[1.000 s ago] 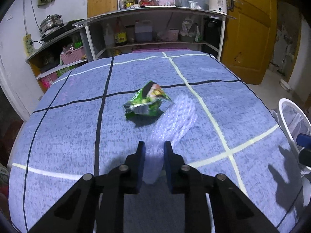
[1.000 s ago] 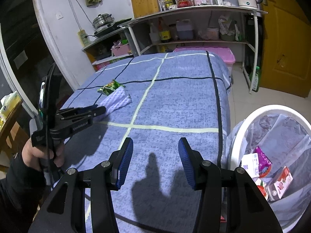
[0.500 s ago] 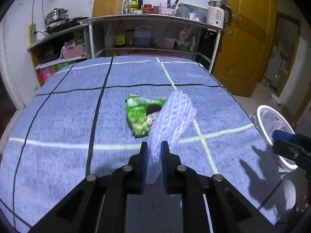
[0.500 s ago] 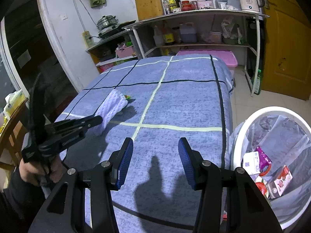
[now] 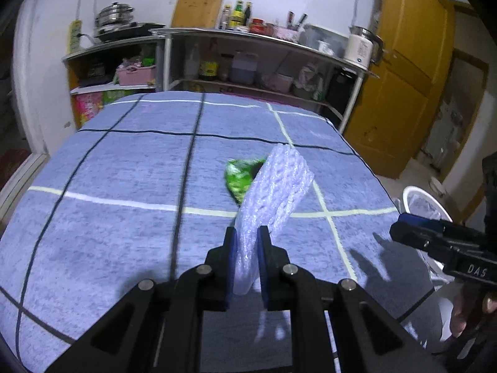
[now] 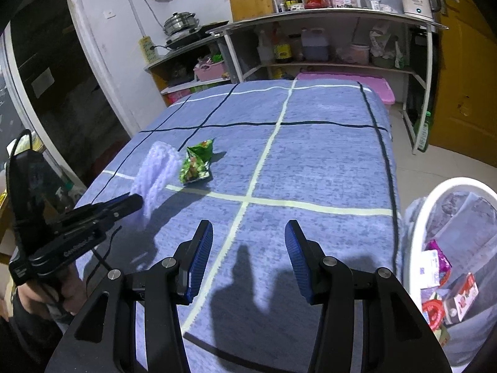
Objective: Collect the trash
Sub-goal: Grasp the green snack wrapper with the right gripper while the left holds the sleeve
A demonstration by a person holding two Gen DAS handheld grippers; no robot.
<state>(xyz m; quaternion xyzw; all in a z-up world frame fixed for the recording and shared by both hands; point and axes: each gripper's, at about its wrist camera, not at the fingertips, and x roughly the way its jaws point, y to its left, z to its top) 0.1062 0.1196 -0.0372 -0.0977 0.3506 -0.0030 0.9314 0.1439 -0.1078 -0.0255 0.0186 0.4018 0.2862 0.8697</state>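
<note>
Left gripper (image 5: pixel 245 256): pinched on the foam net (image 5: pixel 273 186).
Right gripper (image 6: pixel 248 259): spread, nothing held.
Done: some trash is binned (image 6: pixel 413 223).
Left: green wrapper (image 6: pixel 197 163) mid-bench.

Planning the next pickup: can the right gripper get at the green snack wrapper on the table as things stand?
Probably yes. The right gripper is open and holds nothing, and the blue tablecloth between it and the green snack wrapper is bare. The foam net held by the left gripper hangs beside it, not over it.
</note>
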